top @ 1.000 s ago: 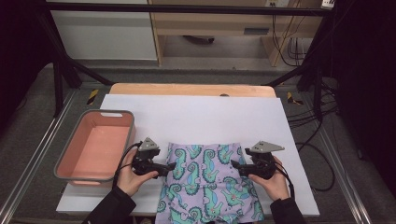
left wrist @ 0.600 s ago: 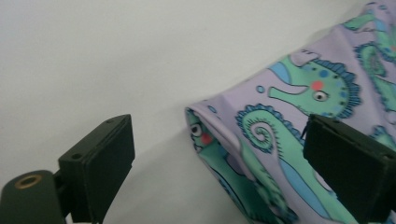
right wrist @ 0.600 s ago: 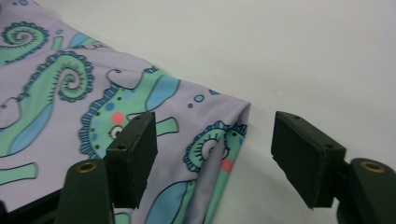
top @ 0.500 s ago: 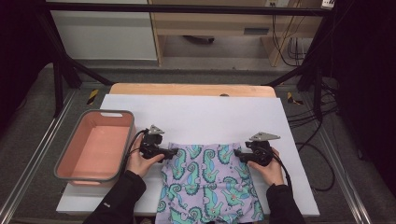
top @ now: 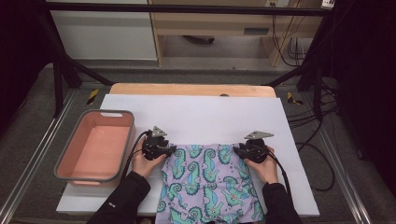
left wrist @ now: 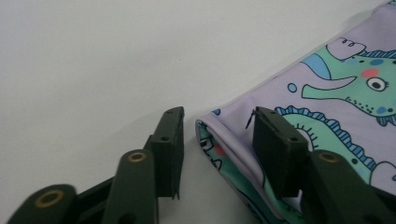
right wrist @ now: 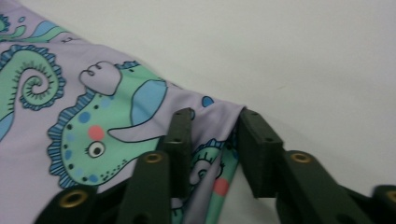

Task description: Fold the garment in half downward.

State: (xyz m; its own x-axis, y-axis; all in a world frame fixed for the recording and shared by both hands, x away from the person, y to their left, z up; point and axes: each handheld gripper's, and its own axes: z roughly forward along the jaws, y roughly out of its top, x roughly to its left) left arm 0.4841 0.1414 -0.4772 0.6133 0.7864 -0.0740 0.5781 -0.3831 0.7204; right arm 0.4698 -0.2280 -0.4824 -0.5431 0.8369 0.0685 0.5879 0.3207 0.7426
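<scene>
Both claws [top: 172,150] closer on shorts [top: 208,184]

Lilac shorts [top: 208,179] with green-and-blue seahorses; pink tub [top: 95,144], grey rim, at left; white sheet [top: 205,116]; black jaws.

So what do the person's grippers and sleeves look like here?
Both the left gripper and the right gripper are black, each topped by a grey three-cornered plate and trailing a black cable. Up close, the jaws are dark links with brass-coloured rivets and flat rectangular pads. The person wears dark long sleeves.
</scene>
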